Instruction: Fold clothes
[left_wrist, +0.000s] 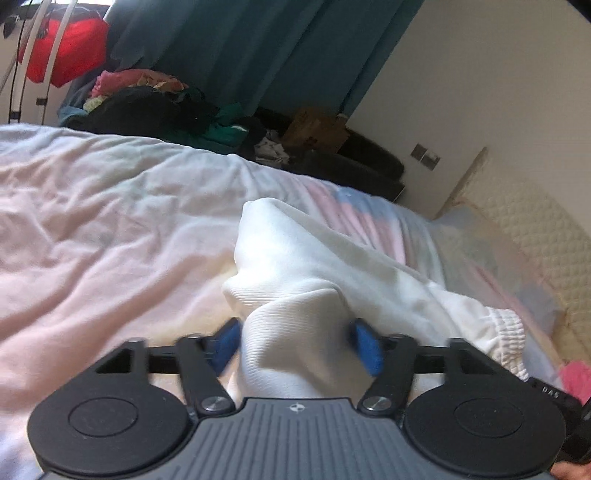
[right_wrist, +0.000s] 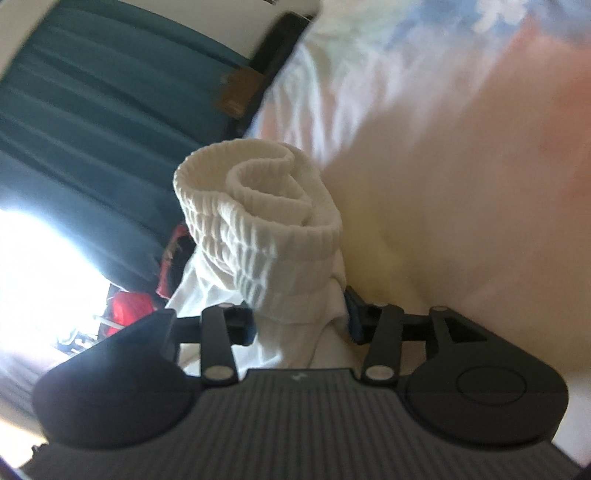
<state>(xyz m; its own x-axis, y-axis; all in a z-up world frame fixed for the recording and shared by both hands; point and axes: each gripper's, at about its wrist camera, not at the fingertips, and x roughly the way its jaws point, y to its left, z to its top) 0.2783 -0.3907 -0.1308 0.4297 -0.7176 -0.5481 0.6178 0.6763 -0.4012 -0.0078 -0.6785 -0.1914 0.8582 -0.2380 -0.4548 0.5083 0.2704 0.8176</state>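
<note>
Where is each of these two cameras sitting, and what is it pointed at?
Left wrist view: sits on the left gripper, looking across the bed towards the teal curtain; its blue pads clamp the white garment, and a bit of a hand shows bottom right.
Right wrist view: sits on the right gripper, tilted sideways, clamped just below a ribbed cuff of white cloth.
Shared: the white garment, bed and curtain.
</note>
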